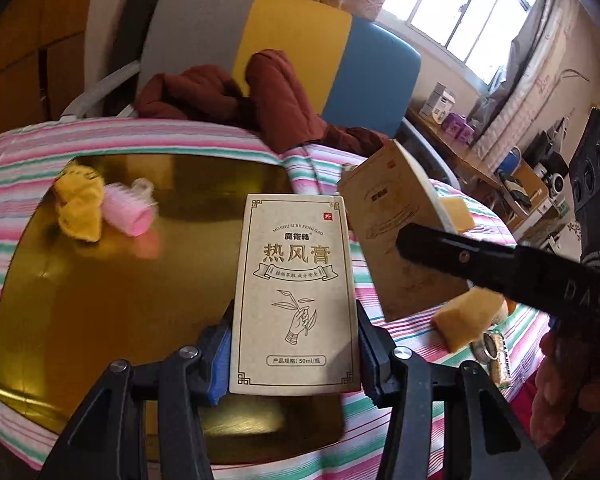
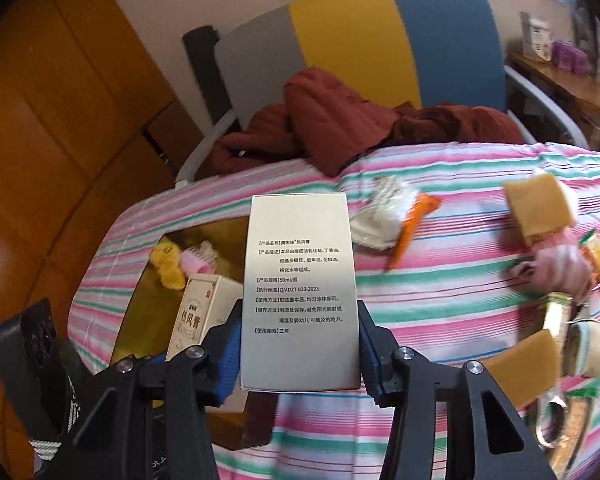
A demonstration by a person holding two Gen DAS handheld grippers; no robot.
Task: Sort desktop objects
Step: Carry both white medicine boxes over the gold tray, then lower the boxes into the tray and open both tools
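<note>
My left gripper (image 1: 294, 340) is shut on a beige carton (image 1: 296, 288) printed with Chinese characters and a hand drawing, and holds it upright above the gold tray (image 1: 100, 320). On the tray's far left lie a yellow soft toy (image 1: 78, 208) and a pink hair roller (image 1: 128, 212). My right gripper (image 2: 300, 344) is shut on a matching carton (image 2: 300, 288), its printed back toward the camera, over the striped cloth beside the tray (image 2: 140, 320). The left carton (image 2: 200, 316) shows at its lower left. The right-hand carton (image 1: 396, 240) hangs tilted to the right in the left wrist view.
A striped cloth (image 2: 440, 288) covers the table. On its right side lie yellow sponge blocks (image 2: 538, 208), a white bag with an orange piece (image 2: 384, 220), a pink item (image 2: 560, 260), snack packets and a tape roll (image 2: 592, 348). A chair with a red jacket (image 2: 340, 120) stands behind.
</note>
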